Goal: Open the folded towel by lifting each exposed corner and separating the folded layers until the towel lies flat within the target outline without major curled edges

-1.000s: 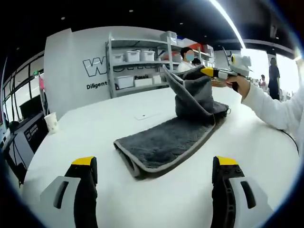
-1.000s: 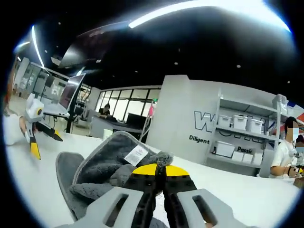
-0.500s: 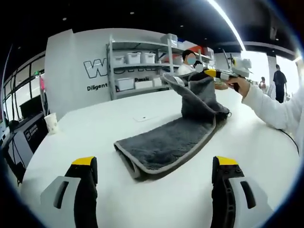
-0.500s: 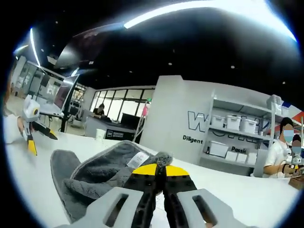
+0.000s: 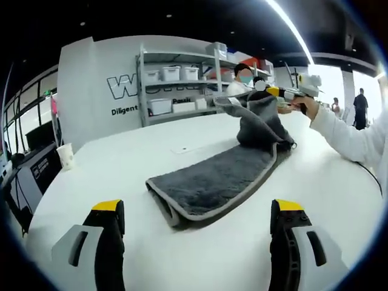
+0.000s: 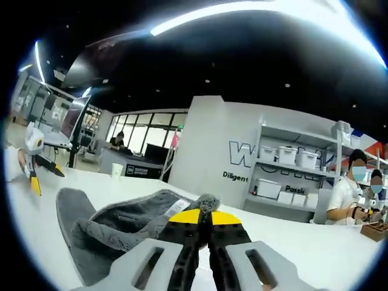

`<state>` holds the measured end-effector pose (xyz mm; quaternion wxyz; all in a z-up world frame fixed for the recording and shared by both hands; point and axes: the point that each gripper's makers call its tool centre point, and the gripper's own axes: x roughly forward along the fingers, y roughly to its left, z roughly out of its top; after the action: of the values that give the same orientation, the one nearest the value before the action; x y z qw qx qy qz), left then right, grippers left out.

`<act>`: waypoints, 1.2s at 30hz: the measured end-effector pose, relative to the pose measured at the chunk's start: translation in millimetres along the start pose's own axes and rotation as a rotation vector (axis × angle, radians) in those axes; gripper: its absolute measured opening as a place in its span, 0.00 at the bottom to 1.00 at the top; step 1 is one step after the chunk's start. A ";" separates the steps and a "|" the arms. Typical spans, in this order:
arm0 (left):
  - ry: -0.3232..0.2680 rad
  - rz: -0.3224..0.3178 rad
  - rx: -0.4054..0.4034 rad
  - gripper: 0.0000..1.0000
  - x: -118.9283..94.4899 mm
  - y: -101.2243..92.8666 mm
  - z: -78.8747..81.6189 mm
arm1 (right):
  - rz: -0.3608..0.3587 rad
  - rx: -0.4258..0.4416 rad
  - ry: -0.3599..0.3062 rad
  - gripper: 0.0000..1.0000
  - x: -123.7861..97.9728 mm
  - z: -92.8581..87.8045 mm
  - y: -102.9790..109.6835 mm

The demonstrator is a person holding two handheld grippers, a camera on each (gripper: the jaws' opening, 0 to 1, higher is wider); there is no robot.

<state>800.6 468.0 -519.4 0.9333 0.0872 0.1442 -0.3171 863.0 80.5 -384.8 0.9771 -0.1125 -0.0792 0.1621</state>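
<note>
**A:** Where's your grey towel (image 5: pixel 212 182) right now?

**B:** In the left gripper view it runs from the lower centre of the frame up toward the upper right, lying on the white worktop (image 5: pixel 121 163). The near end is folded double and flat; the far end is peaked up off the surface. I can't make out any target outline on the worktop.

**A:** And your jaws?

**B:** Your right gripper (image 6: pixel 205 217) has its yellow-tipped jaws pressed together on a towel corner, just beside the white care label (image 6: pixel 179 206) at the centre of the right gripper view. Your left gripper (image 5: pixel 197 212) stands wide apart at the bottom of its view, holding nothing, short of the towel's near fold.

**A:** What could go wrong from here?

**B:** You may have pinched more than one layer, so pulling could drag the whole stack rather than peel it open. Nothing pins the near end, so the towel could slide across the smooth worktop. Release from that height and the corner will likely flop back curled. The paper cup (image 5: pixel 65 156) at mid-left sits well apart and looks safe.
</note>
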 end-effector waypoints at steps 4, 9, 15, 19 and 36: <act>0.002 0.001 0.003 0.98 0.1 -0.5 0.0 | -0.025 0.003 -0.001 0.00 -5.2 0.7 -13.2; 0.006 -0.002 0.004 0.98 1.5 -1.2 -0.4 | -0.050 0.008 -0.002 0.00 -10.7 0.4 -25.7; 0.013 -0.002 0.010 0.98 2.4 -1.1 -1.0 | -0.078 0.011 -0.001 0.00 -17.8 0.1 -40.1; 0.009 -0.001 0.007 0.98 2.3 -0.8 -0.4 | -0.093 0.012 0.000 0.00 -21.7 -0.6 -47.6; 0.025 -0.003 0.014 0.98 5.0 -1.2 -3.3 | -0.178 0.028 0.013 0.00 -43.1 -7.7 -92.3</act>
<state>803.0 465.1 -524.2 0.9303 0.0973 0.1541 -0.3184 851.8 -20.5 -374.6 0.9897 -0.0922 -0.0805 0.0749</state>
